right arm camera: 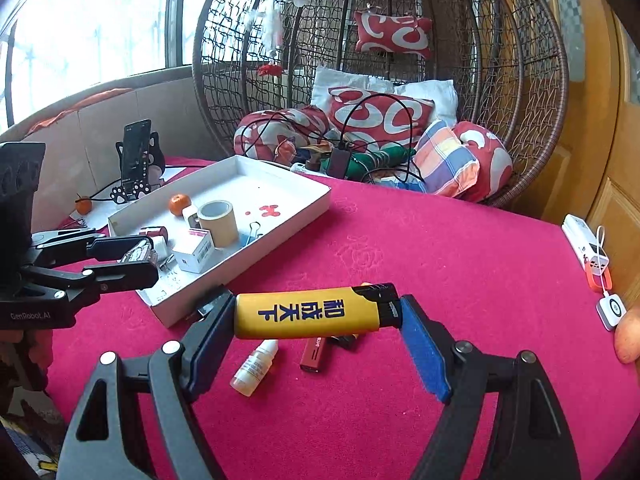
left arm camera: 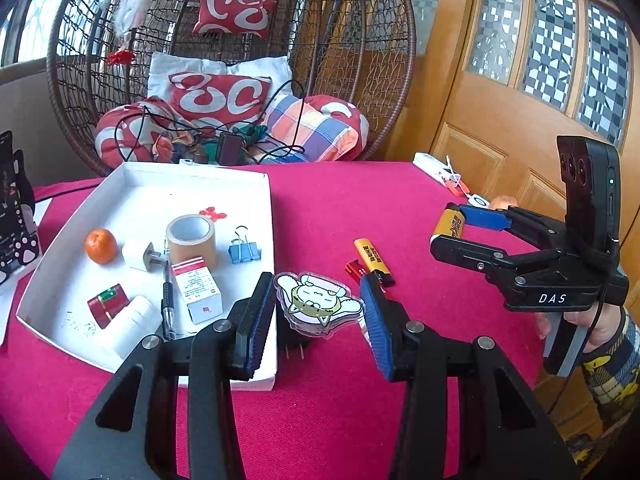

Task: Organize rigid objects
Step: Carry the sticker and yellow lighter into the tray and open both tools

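The white tray [left arm camera: 268, 208] at the bench's left side already holds a tape roll [left arm camera: 192, 238], a tangerine [left arm camera: 101, 245], a binder clip [left arm camera: 243, 249], a pen and small boxes; the left tool [left arm camera: 318, 312] pinches a cartoon acrylic charm [left arm camera: 318, 304] just beside the tray's right wall; the right tool [right arm camera: 316, 314] grips a yellow lighter [right arm camera: 308, 312] end to end, lifted above the red cloth; a second yellow lighter [left arm camera: 372, 258], a red lighter [right arm camera: 314, 354] and a dropper bottle [right arm camera: 254, 370] lie loose mid-bench; I'd judge the sorting over halfway done.
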Demonstrator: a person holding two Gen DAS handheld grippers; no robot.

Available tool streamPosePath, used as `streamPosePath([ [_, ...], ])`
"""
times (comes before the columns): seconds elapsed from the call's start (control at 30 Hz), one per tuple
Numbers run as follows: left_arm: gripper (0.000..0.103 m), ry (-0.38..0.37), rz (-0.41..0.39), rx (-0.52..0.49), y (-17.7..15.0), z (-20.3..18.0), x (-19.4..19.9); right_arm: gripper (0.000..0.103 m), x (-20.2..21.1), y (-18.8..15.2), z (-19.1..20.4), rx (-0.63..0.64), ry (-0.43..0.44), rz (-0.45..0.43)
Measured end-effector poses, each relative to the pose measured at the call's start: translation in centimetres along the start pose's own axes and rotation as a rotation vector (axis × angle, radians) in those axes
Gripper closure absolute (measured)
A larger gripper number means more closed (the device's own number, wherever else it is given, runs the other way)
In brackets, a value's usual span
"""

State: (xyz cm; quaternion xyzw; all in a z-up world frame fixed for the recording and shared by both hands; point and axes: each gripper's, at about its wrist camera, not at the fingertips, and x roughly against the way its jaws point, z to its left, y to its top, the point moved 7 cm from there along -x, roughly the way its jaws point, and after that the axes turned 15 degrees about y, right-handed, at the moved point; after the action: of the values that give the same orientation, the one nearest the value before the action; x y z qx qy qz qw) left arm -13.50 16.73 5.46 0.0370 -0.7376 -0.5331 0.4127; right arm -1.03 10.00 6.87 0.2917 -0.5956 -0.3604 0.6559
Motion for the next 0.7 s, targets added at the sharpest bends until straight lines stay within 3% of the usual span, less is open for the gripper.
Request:
streamPosePath([
  [0.27, 0.060, 0.064, -0.037, 0.119, 0.5, 5.6, 1.4, 0.022, -2.4, 3.1, 2.4, -0.013, 0.057, -0.023],
  [0.4, 0.060, 0.168, -0.073, 0.179, 2.9, 11.2, 1.8, 0.022, -4.5, 4.4, 3.1, 0.008, 0.077, 0.006],
  [0.53, 0.060, 0.250, -0.083, 0.248, 5.0, 15.9, 1.3, 0.022, -6.3, 6.5, 3.2, -0.047, 0.119, -0.001],
  [0.7, 0.060, 0.303, -0.046, 0.327, 4.8, 18.5, -1.2, 0.022, -9.7, 8.1, 4.0, -0.128, 0.195, 0.014],
])
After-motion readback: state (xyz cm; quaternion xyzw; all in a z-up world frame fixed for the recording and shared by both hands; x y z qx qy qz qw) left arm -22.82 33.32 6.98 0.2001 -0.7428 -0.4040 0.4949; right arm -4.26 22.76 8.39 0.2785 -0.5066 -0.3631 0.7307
